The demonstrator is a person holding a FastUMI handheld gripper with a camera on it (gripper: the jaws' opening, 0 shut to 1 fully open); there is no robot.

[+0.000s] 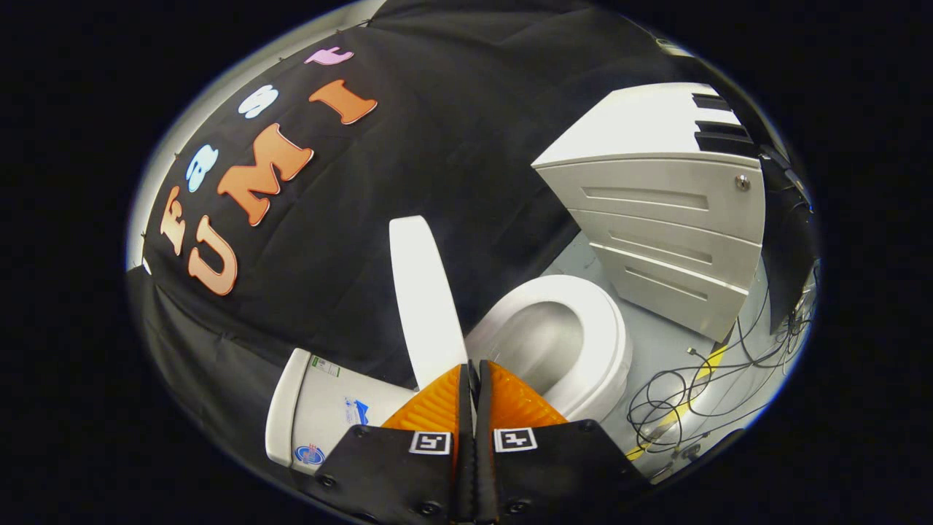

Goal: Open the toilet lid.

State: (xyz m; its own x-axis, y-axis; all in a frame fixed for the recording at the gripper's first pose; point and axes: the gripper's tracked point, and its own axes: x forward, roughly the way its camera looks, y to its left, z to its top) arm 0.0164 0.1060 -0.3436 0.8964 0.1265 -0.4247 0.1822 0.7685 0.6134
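The lid [423,299] stands up; the tool [474,372] is closed, holding nothing; a bump could drop the lid

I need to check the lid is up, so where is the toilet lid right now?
In the gripper view the toilet lid stands raised just beyond the closed gripper, between the tank and the open bowl.
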